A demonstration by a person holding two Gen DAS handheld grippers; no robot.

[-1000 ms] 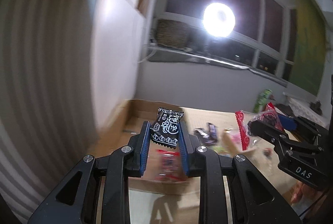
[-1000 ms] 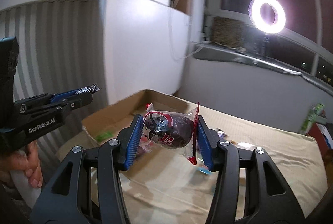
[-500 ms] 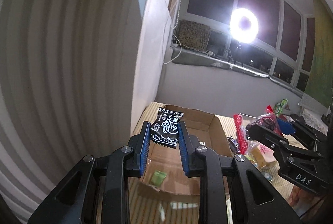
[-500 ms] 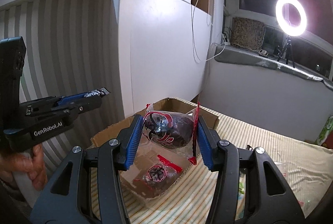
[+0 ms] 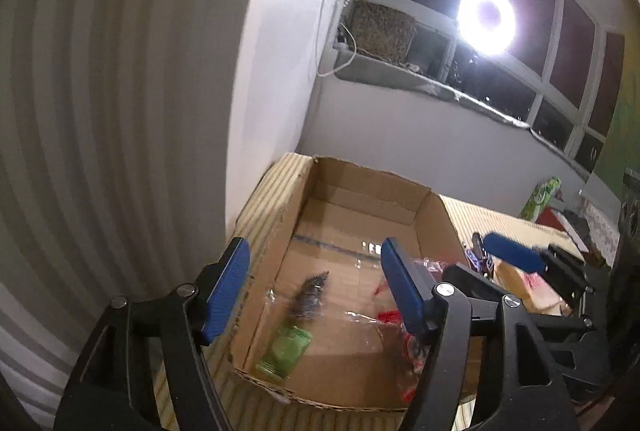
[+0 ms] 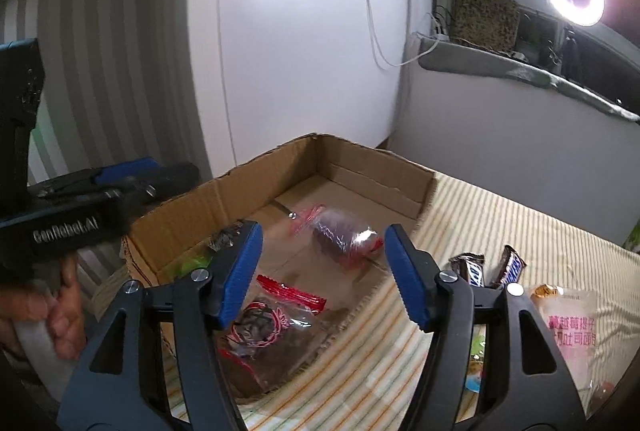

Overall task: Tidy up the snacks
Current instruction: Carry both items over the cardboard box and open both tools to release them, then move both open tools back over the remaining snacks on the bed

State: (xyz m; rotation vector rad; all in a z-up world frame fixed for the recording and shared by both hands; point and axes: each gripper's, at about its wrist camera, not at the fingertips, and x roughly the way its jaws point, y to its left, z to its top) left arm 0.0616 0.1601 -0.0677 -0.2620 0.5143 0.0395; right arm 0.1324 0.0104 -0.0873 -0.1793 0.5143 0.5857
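An open cardboard box [image 5: 372, 177] [image 6: 360, 161] stands on the striped cloth. My left gripper [image 5: 314, 247] hangs over it, its jaws opening, nothing pressed between the pads. Below it a black snack packet [image 5: 310, 297] [image 6: 224, 237] is blurred, dropping into the box beside a green packet [image 5: 286, 347]. My right gripper [image 6: 323, 231] is also over the box with its jaws opening. The clear red-trimmed snack bag [image 6: 344, 239] is loose beneath it, blurred, on or just above the box floor. Another red-trimmed bag [image 6: 264, 323] lies at the box's near end.
Two Snickers bars [image 6: 490, 267] and a pink-printed bag [image 6: 568, 327] lie on the cloth right of the box. A green can [image 5: 542, 195] stands at the far right. A white wall panel [image 6: 300, 51] and ribbed wall close in behind and left of the box. A hand [image 6: 60, 311] holds the left gripper.
Both grippers came down closer over the box and their jaws spread apart. The black packet left the left pads and the red-trimmed bag left the right pads; both dropped into the box.
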